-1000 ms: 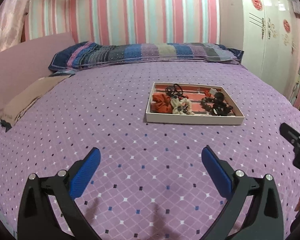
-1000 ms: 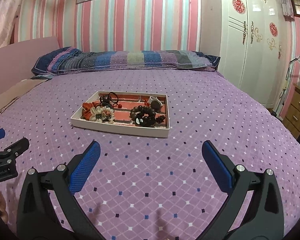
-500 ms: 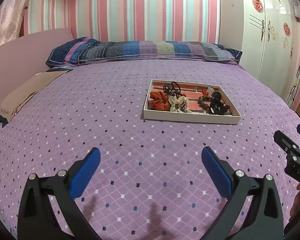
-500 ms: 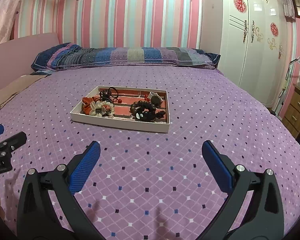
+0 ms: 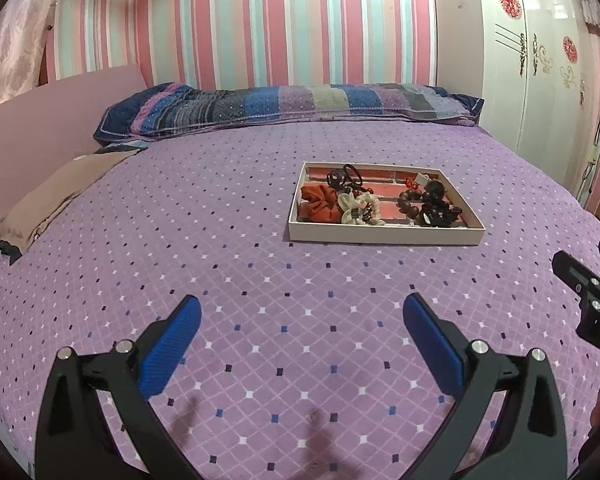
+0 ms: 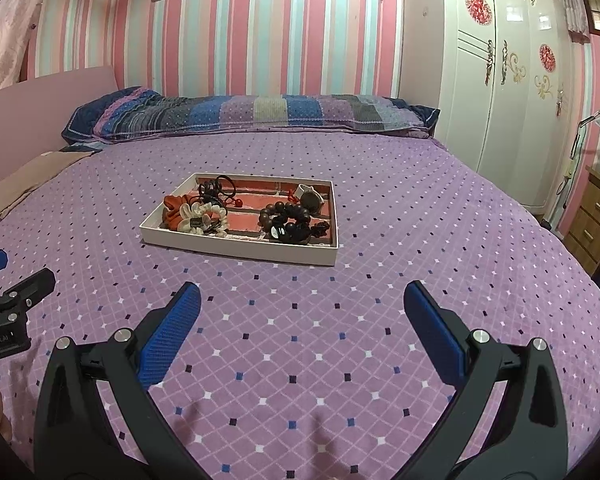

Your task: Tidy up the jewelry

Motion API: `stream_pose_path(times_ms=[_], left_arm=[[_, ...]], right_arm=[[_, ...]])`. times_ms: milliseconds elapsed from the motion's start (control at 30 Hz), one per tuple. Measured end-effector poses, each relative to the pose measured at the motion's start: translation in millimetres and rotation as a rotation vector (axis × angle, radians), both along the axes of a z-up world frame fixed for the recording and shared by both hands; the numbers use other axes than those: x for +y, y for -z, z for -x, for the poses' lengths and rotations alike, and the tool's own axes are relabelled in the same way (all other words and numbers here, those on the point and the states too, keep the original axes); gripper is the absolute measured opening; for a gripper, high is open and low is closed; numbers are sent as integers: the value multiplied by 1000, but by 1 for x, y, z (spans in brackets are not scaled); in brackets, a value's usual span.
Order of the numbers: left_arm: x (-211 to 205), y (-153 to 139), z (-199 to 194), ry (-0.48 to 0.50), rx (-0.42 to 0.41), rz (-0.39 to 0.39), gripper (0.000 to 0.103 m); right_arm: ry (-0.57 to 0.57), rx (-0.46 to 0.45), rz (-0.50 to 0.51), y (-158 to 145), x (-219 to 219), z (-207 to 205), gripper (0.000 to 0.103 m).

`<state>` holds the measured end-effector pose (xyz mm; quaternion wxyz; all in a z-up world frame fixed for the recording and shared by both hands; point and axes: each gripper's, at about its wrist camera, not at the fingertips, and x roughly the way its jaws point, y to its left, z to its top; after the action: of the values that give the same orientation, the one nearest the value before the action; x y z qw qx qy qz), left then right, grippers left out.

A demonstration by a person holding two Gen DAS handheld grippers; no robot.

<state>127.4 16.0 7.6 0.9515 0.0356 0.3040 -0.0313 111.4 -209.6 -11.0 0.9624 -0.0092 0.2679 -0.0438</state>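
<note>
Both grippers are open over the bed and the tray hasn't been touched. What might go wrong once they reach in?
1. The black hair ties, orange scrunchie and cream scrunchie lie tangled together, so a pinch may lift several.
2. The tray sits on soft bedding; pressing down could tip it.
3. The dark bead bracelet touches other dark pieces, so the right gripper might snag a neighbour. The left gripper is just as far off.

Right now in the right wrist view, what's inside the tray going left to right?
Rust-orange fabric scrunchie → cream ruffled scrunchie → dark brown wooden bead bracelet, all in the shallow white cardboard tray.
</note>
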Motion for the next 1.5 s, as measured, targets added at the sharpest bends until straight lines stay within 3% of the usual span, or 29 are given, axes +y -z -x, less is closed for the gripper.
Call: stream_pose_path(times_ms=[1500], left_arm=[[-1,0,1,2,-4,-2,99]], right_arm=[[13,-13,23,0,1,2,99]])
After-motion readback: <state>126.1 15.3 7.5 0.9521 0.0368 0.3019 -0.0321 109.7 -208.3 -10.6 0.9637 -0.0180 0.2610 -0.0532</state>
